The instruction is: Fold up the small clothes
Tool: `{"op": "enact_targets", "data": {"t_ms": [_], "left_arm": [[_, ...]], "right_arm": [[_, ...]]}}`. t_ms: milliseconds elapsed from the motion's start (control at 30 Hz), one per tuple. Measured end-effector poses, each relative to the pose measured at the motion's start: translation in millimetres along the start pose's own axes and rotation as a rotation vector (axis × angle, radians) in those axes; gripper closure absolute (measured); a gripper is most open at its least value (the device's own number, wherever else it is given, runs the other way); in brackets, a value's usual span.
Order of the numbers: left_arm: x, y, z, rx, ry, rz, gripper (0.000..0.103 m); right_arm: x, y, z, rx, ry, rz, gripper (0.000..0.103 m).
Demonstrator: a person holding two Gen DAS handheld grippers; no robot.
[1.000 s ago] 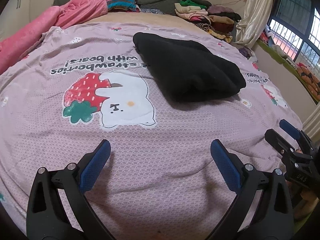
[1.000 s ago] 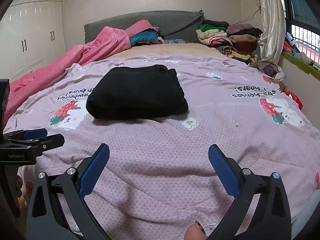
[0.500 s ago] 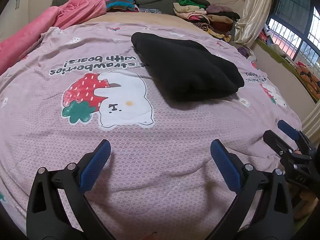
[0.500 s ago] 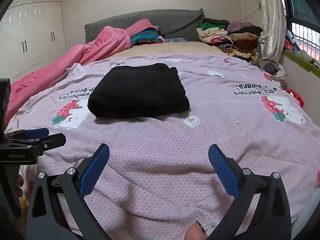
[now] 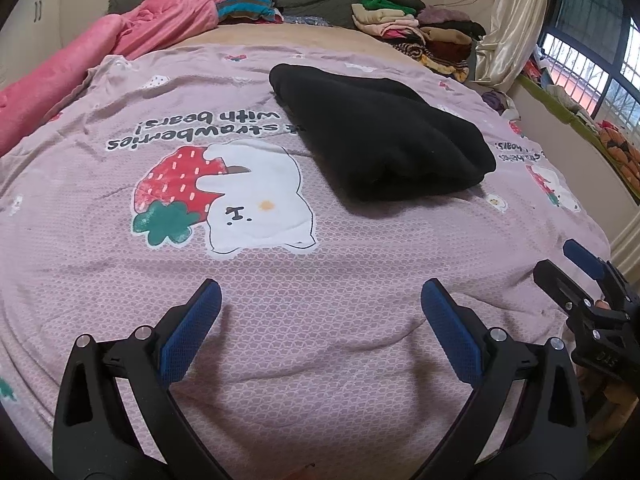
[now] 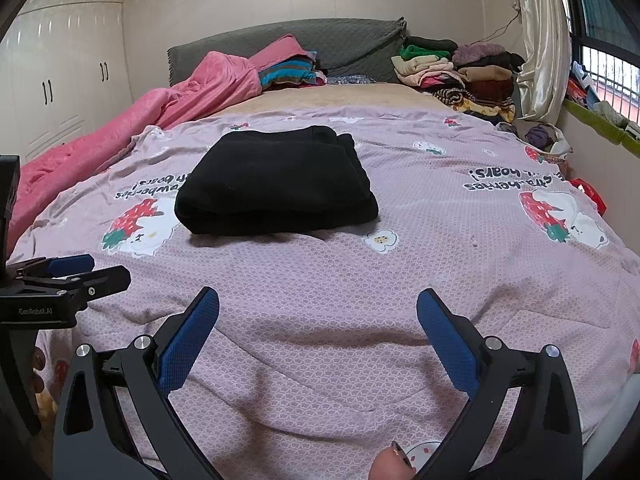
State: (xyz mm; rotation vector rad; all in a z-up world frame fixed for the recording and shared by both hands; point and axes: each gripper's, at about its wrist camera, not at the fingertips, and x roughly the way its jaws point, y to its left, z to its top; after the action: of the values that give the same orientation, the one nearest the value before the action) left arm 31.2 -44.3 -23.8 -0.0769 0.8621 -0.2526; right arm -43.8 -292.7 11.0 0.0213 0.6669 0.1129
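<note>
- We see soft daylight entering from the window (image 5: 592, 52) on the right.
- Faint shadows lie under the folded black garment (image 6: 276, 188).
- Fisheye bending darkens our corners.

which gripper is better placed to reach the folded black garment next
Right, slightly. The folded black fleece garment sits nearly straight ahead of the right gripper, but off to the right of the left gripper. Both have open, empty fingers over the pink bedspread.

Your right gripper (image 6: 318, 312) hovers with jaws spread wide above the pink bedspread (image 6: 460, 256); the folded black garment (image 6: 276, 186) lies ahead, apparently in 2 layers.
</note>
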Motion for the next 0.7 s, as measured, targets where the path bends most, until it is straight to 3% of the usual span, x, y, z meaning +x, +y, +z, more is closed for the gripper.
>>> {"op": "enact_targets", "data": {"t_ms": [700], "left_arm": [[1.7, -3.9, -1.4, 0.022, 0.014, 0.046, 0.01]], "right_arm": [[-2.7, 2.7, -0.6, -0.002, -0.003, -0.011, 0.004]]}}
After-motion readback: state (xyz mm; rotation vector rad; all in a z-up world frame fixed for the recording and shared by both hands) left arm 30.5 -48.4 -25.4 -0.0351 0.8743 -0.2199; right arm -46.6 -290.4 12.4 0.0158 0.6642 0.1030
